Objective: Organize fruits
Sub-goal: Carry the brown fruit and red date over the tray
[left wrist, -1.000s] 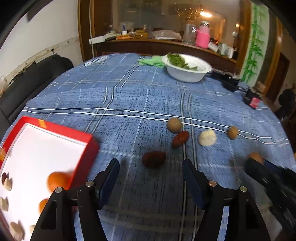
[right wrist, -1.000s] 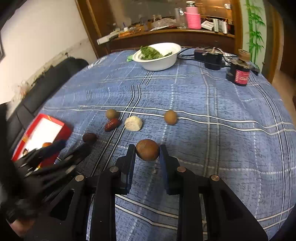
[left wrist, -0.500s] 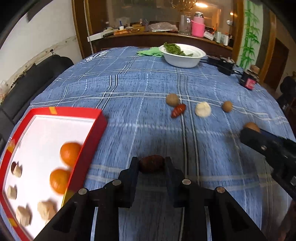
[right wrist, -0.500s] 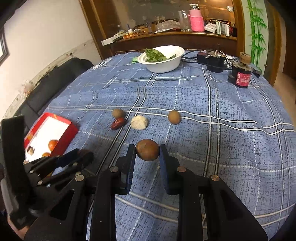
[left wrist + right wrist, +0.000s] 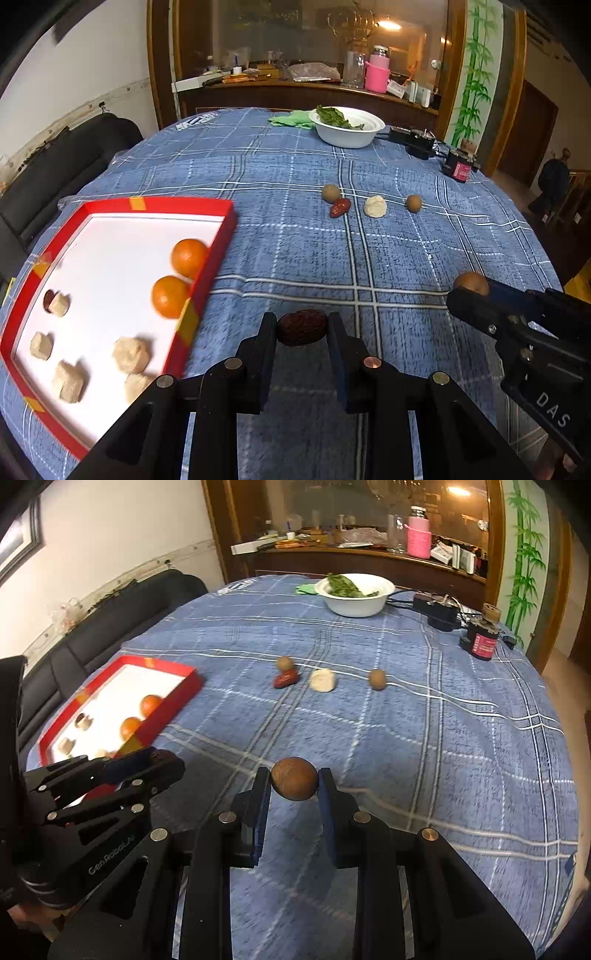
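My left gripper [image 5: 301, 328] is shut on a dark red date [image 5: 301, 327] and holds it above the cloth, just right of the red tray [image 5: 218, 243]. The tray holds two oranges [image 5: 189, 257] and several pale chunks [image 5: 131, 354]. My right gripper [image 5: 294, 784] is shut on a round brown fruit [image 5: 294, 783], lifted over the table; it shows at the right of the left wrist view [image 5: 471, 283]. On the cloth lie a brown ball [image 5: 330, 192], a red date [image 5: 340, 208], a pale lump [image 5: 375, 206] and another brown ball [image 5: 413, 203].
A white bowl of greens [image 5: 347, 127] stands at the far side, with a green cloth beside it. A black power adapter [image 5: 413, 138] and a small red-labelled jar [image 5: 458, 168] sit at the far right. A dark sofa [image 5: 55, 162] lies left of the table.
My left gripper closed on the dark date and lifted it, drawing back toward me beside the tray. My right gripper kept its hold on the brown fruit.
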Demonstrator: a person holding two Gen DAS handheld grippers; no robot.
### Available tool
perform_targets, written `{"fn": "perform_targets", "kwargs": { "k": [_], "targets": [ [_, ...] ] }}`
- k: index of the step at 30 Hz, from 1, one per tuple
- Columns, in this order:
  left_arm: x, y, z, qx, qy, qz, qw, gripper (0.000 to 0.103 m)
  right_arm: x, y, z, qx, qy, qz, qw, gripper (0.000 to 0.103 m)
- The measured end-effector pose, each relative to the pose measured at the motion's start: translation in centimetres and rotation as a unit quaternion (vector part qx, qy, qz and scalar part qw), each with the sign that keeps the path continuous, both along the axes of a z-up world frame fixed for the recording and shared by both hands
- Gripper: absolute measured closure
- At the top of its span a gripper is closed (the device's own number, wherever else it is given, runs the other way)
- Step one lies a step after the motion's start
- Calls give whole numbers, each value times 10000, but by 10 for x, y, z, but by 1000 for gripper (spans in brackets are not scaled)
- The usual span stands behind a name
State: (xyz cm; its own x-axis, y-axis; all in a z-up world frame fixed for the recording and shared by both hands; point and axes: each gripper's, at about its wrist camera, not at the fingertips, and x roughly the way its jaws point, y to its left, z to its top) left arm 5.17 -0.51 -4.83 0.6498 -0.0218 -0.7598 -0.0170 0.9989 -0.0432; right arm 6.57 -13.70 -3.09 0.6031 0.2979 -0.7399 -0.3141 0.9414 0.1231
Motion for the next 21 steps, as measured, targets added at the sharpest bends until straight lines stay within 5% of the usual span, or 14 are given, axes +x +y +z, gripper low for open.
{"fn": "perform_targets", "kwargs": {
  "k": [21],
  "targets": [
    [-29, 27, 4, -126, -43, 185, 9997, 76, -43, 30, 6, 30, -109, 298, 9995, 78]
  ]
}}
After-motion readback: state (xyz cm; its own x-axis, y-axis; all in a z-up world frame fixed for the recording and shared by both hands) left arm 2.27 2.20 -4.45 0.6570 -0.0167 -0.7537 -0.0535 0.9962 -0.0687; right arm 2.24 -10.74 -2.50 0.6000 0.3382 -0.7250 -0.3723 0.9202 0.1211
